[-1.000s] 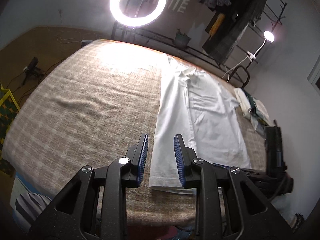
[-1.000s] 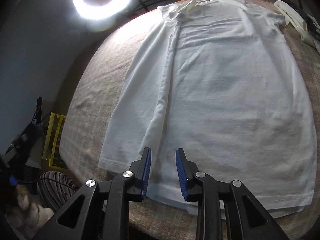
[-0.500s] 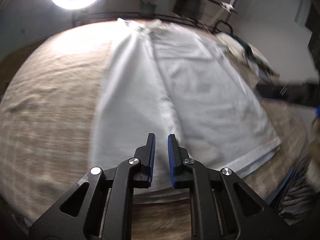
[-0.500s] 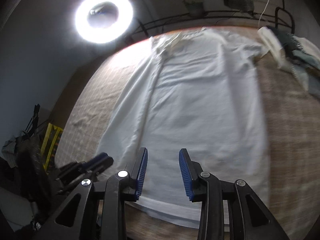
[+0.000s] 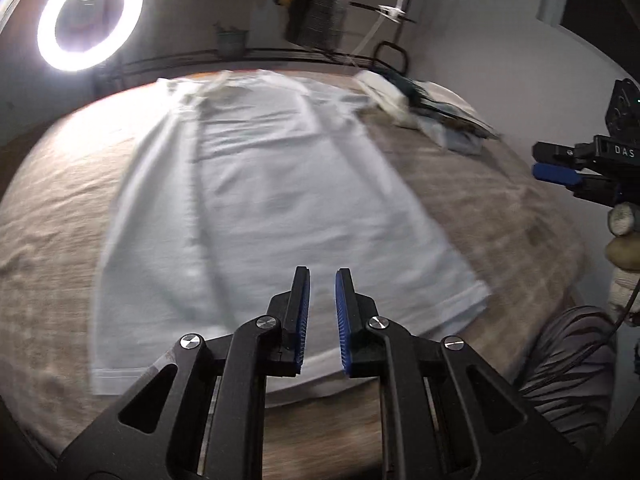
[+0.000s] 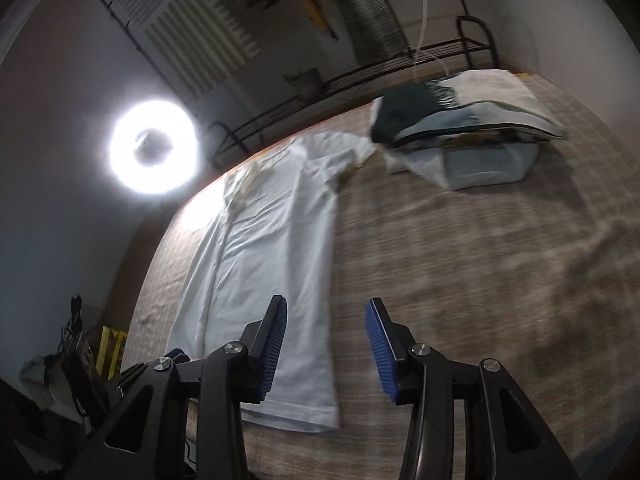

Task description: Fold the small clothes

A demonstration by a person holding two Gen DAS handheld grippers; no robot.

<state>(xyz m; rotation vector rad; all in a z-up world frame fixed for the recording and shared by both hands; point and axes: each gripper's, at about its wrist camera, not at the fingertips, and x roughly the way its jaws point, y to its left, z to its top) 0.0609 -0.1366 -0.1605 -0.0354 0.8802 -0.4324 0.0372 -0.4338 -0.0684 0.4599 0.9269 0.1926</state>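
White cotton shirt [image 5: 256, 216] lies flat on a tan woven bedspread [image 5: 52, 240], collar toward the far edge by the ring light [image 5: 90, 16], hem toward the person; its long axis runs away from both grippers. Its left side appears already folded inward along a lengthwise crease; the right sleeve [image 6: 352, 152] is spread out, reaching toward a stack of folded clothes [image 6: 464, 128] at the far right. The left gripper [image 5: 322, 312] hovers above the hem, right of the shirt's middle, jaws a narrow gap apart and holding nothing. The right gripper [image 6: 326, 344] hangs off the shirt's right edge, near the hem corner, jaws spread wide and empty; the left pad [image 6: 274, 344] sits over cloth, the right one over bare bedspread. Judgement: the unfolded right side is next, and the right gripper is nearer that edge. The edge runs lengthwise, so a grip at the hem corner would probably need a second hold near the sleeve. Motion blur softens detail.
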